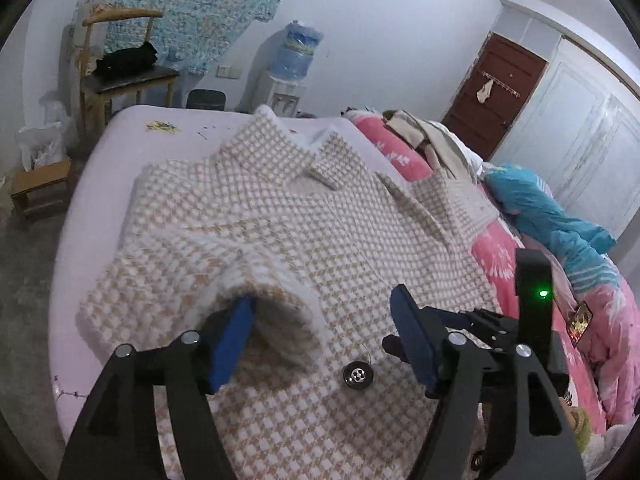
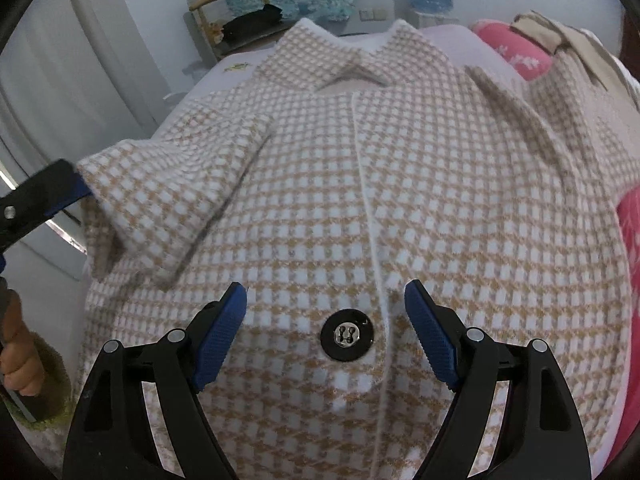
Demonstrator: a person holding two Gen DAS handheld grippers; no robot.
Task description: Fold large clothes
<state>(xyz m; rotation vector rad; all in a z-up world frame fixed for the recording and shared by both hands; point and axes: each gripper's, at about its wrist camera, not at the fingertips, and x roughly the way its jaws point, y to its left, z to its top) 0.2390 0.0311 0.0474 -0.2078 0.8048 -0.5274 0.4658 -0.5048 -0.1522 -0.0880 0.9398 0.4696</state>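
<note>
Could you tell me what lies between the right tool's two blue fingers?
A black button on the checked coat, beside its white front edge, seen in the right wrist view.

We see on our left gripper and right gripper black angular arms with silver round screws and blue ribbed fingers. Beside the right finger, a black block carries a green light.

Coat tan-white houndstooth; button black; bedsheet lilac; quilt pink.

Dim, soft light; fisheye-warped edges.
</note>
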